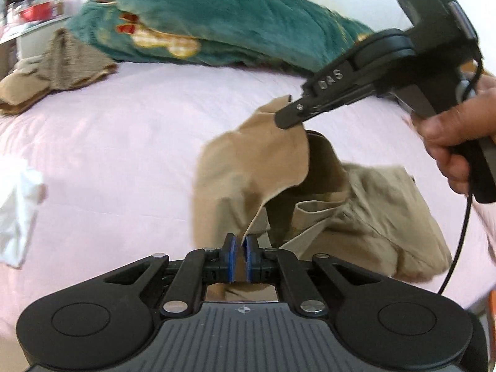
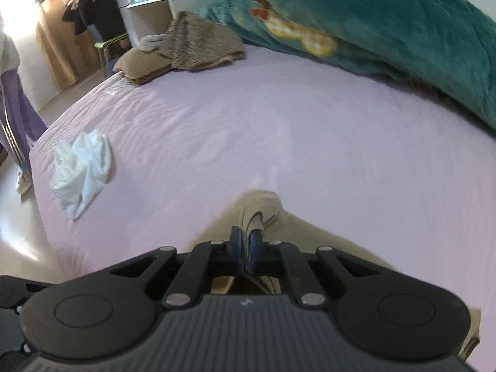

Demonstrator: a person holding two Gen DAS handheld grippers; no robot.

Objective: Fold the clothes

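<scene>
Bed point(image 1: 124, 142): we record a pink sheet, smooth across the middle, carrying everything below.

Blanket point(image 1: 217, 15): teal plush with red and cream motifs, heaped along the far edge of the bed.

Shirt point(image 1: 356, 210): tan, the item we are folding. It lies crumpled on the near right part of the bed, with one flap raised off the sheet between our two tools.

Brown clothes point(image 2: 192, 46): a small pile at the far left corner of the bed, just beside the blanket.

White cloth point(image 2: 82, 167): crumpled, near the left edge, well apart from the shirt.

Right gripper point(image 1: 285, 117): held in a hand point(image 1: 458, 136); its fingers are pinched onto a lifted corner of the shirt, seen close in the right wrist view.

Left gripper point(image 1: 240, 249): blue-padded fingers point(image 1: 231, 254) closed narrow, with a tan edge of the shirt clamped between them.
</scene>
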